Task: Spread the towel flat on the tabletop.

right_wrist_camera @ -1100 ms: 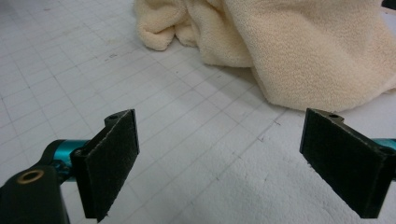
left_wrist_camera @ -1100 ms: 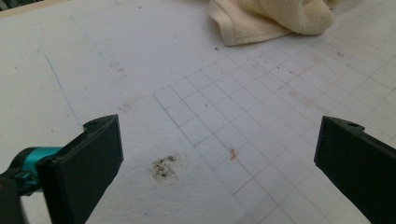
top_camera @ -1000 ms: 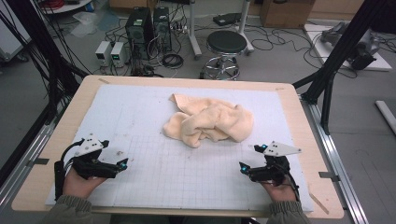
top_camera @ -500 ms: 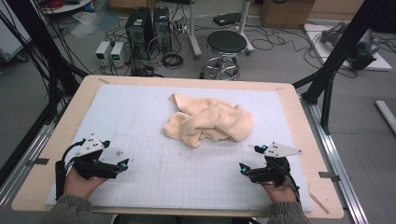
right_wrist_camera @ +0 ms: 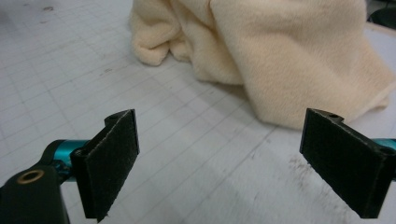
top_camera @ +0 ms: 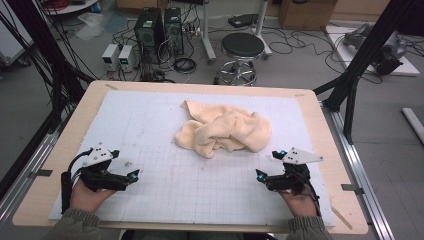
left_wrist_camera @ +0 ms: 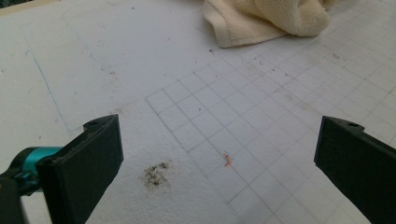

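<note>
The light wooden worktop [top_camera: 60, 165] carries a white gridded mat [top_camera: 150, 125], marked with a dark smudge [left_wrist_camera: 156, 173] and a small reddish fleck [left_wrist_camera: 228, 160] in the lower centre of the left gripper view. Beyond the far edge, at the top of the high view, a grey floor holds a black round stool [top_camera: 242, 46], computer towers [top_camera: 157, 27] and loose cables. A crumpled cream terry towel [top_camera: 224, 129] lies at centre frame on the mat, well apart from both grippers. The left gripper [top_camera: 131, 177], at lower left, hovers over bare mat, fingers [left_wrist_camera: 93, 161] wide apart and holding nothing. The right gripper [top_camera: 267, 165], at lower right, stands near the towel's edge, fingers [right_wrist_camera: 112, 156] likewise wide apart, gripping nothing.
</note>
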Motion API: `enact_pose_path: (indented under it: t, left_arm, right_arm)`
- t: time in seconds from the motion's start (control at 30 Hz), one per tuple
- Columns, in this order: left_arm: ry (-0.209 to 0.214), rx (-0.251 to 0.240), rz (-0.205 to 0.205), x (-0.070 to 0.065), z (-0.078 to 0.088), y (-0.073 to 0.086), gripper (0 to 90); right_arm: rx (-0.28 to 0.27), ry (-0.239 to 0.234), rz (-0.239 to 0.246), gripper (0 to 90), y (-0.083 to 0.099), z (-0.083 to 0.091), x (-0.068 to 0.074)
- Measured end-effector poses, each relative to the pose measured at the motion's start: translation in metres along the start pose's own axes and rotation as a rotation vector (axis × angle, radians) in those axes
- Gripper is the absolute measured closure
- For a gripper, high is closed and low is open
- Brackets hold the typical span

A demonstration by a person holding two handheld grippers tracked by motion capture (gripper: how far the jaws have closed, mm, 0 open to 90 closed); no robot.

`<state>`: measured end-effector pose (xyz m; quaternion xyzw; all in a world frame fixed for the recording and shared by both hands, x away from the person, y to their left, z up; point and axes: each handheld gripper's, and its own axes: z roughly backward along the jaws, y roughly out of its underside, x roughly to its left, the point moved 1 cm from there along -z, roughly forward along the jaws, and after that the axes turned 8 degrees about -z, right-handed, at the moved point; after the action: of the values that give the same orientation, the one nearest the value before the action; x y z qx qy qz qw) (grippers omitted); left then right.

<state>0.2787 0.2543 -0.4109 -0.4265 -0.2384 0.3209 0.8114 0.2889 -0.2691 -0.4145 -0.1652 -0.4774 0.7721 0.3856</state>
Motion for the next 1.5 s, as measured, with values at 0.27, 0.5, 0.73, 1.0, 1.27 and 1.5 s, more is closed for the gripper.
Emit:
enact_pose_path:
  t: [0.27, 0.5, 0.73, 1.0, 1.27, 1.5]
  left_arm:
    - [0.057, -0.039, -0.032, -0.004, -0.013, -0.028, 6.0]
    - [0.065, -0.059, -0.067, -0.003, -0.033, -0.061, 11.6]
    - [0.151, -0.065, -0.075, -0.011, -0.074, -0.099, 17.5]
    - [0.241, -0.029, -0.089, -0.03, -0.135, -0.125, 22.9]
    - [0.275, 0.054, -0.102, -0.049, -0.189, -0.128, 36.7]
    - [0.278, 0.089, -0.105, -0.042, -0.181, -0.126, 79.4]
  right_arm:
    - [0.0, -0.003, 0.013, 11.0, -0.032, -0.014, -0.015]
    - [-0.005, -0.011, 0.061, 11.1, -0.069, -0.033, -0.021]
    - [0.056, -0.017, 0.023, 11.4, -0.068, -0.06, -0.029]
    - [0.123, -0.021, 0.029, 25.9, -0.059, -0.081, -0.029]
    - [0.147, -0.005, 0.009, 48.3, -0.049, -0.095, -0.037]
    - [0.165, -0.039, 0.028, 73.4, -0.049, -0.097, -0.038]
